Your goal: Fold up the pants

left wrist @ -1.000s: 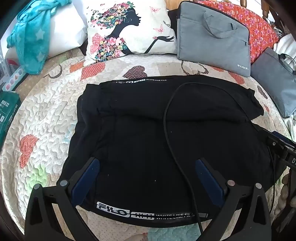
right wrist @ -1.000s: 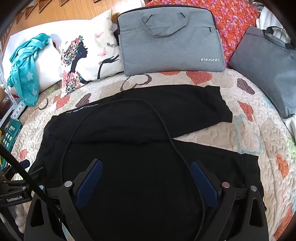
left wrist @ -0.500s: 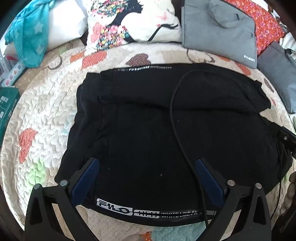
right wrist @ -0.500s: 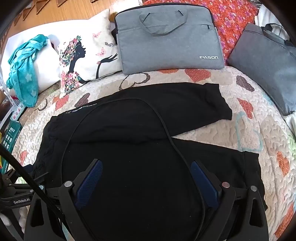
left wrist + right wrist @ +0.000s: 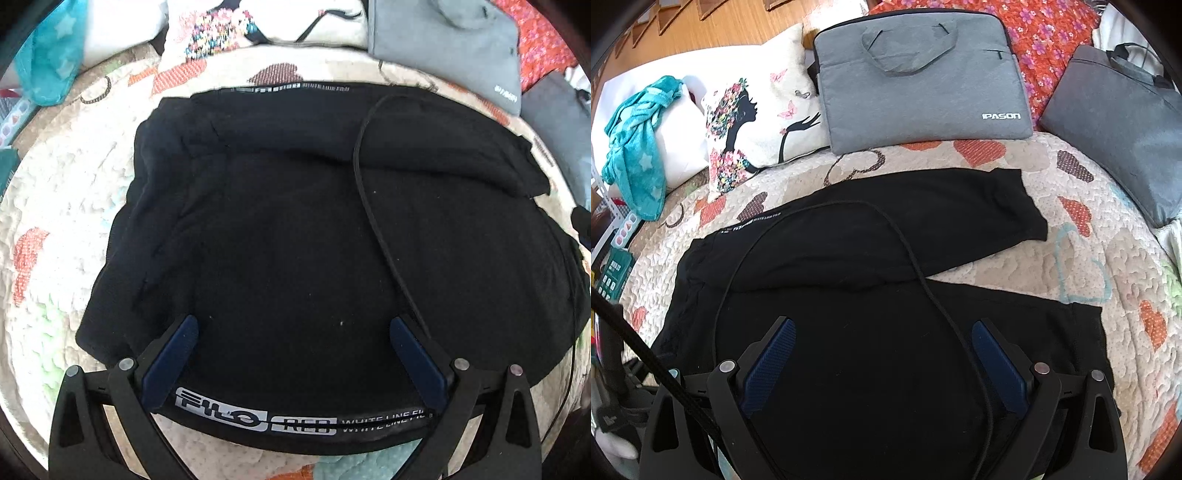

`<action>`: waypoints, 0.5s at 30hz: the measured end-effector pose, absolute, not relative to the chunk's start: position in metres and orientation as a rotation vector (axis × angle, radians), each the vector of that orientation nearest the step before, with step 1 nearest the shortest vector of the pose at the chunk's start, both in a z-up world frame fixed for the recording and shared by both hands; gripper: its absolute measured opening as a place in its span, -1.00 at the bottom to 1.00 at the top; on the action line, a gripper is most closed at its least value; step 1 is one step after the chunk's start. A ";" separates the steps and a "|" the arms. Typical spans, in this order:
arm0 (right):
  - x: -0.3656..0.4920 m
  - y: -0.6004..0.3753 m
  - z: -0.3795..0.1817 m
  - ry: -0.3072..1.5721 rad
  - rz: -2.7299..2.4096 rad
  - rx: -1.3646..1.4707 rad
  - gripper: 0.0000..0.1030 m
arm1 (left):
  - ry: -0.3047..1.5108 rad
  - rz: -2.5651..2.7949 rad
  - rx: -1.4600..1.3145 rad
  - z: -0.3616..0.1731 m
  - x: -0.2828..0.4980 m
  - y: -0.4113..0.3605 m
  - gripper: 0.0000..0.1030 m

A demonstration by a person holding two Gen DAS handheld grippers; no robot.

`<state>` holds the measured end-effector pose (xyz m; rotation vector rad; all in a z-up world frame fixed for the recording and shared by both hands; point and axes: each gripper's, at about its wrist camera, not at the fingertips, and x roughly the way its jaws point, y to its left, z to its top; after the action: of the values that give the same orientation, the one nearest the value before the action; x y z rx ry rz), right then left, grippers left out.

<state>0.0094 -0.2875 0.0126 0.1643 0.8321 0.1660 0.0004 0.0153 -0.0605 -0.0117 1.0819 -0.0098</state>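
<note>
1. At the far left of the bed (image 5: 1071,173), a teal star-print cloth (image 5: 635,158) was draped over a white pillow (image 5: 683,147), well apart from the work, presumably set aside to keep the quilt free.
2. The left gripper (image 5: 291,328) hovered over the near waistband end of the black pants (image 5: 295,229), its blue fingers (image 5: 173,354) spread wide and holding nothing; the printed waistband (image 5: 303,421) lay just beneath them, likely the edge to be pinched for the fold.
3. The pants lay flat on the quilted bed, waist to the left and the two legs running right, the far leg angled away from the near one, so a lengthwise fold seemed not yet done.
4. A black cable (image 5: 916,266) trailed across the fabric; it could snag in a fold if left there.
5. The right gripper (image 5: 882,332) hung over the near leg, its fingers (image 5: 997,362) likewise parted and empty, placed to take the leg end while the other took the waist.
6. Against the far side leaned a printed cushion (image 5: 757,122), a grey laptop bag (image 5: 923,85) and, far right, a darker grey bag (image 5: 1115,129), all clear of the pants.
</note>
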 end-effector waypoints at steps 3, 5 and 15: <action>0.006 -0.293 0.020 0.816 0.150 0.175 0.93 | 1.099 -0.016 0.009 -0.059 -0.003 0.013 1.00; 0.002 -0.298 0.029 0.779 0.126 0.162 0.93 | 1.093 -0.014 -0.023 -0.056 -0.006 0.017 0.97; -0.084 -0.391 0.185 0.462 0.001 0.257 0.93 | 0.846 -0.014 -0.110 0.101 -0.102 0.083 0.33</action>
<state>-0.0836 -0.3914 0.1849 0.2571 0.4619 0.0012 -0.1017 0.0827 0.1007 -0.1102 0.8460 -0.0139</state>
